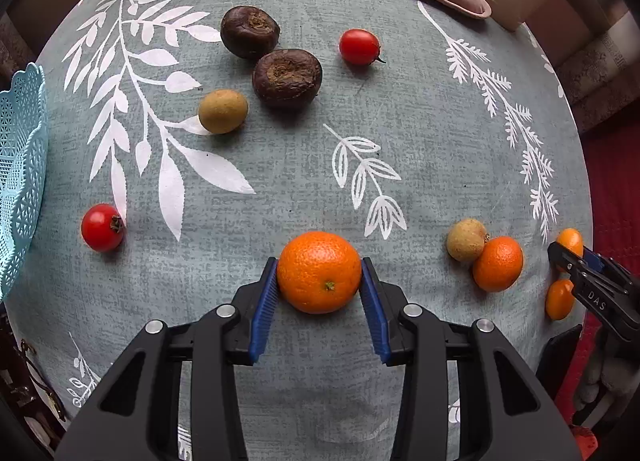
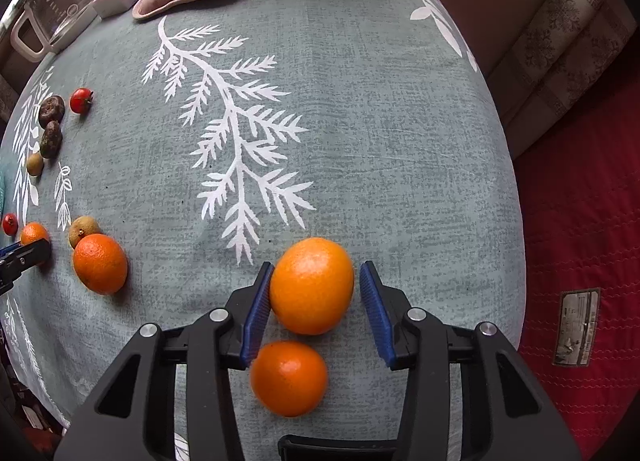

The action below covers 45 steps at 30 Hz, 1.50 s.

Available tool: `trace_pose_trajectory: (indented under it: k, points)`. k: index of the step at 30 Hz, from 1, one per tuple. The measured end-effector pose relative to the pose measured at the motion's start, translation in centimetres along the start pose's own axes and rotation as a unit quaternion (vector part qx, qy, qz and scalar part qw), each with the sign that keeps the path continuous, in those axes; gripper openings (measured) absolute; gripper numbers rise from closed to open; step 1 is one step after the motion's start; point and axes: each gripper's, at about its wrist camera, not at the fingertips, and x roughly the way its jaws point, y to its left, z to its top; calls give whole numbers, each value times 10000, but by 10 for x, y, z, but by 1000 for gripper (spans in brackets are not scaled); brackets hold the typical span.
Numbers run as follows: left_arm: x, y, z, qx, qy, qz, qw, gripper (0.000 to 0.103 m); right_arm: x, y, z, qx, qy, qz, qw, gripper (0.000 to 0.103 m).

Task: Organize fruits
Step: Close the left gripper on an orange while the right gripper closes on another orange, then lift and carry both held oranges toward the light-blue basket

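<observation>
1. The worktop [image 1: 280, 189] wears a grey-green cloth with white leaf prints, and a blue lace-pattern basket [image 1: 20, 165] sits at its left edge.
2. The left gripper [image 1: 320, 281] has its jaws clenched on a tangerine [image 1: 319, 271] that rests on the cloth.
3. The right gripper [image 2: 316, 289] has its jaws released around a bigger orange [image 2: 312, 285]; only one pad touches it. A second orange [image 2: 289, 378] lies just beside.
4. Small stuff, loose and well apart from the basket: two dark fruits [image 1: 287, 77], a cherry tomato [image 1: 359, 46].
</observation>
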Motion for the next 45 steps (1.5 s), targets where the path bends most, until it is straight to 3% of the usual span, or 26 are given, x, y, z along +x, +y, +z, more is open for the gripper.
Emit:
trace_pose_trajectory:
  k: [23,35,45]
  points:
    - [-17,2,4,142,-178,58,9997,41,-21,-2,-2,155,-93,114,9998,39]
    - [-47,28,4,83,-401,-16,9992,41,-41,9,6,259,-301,277,9988,39]
    - [-70,53,7,-9,-592,12,9982,41,-52,40,13,185,-390,412,9982,39]
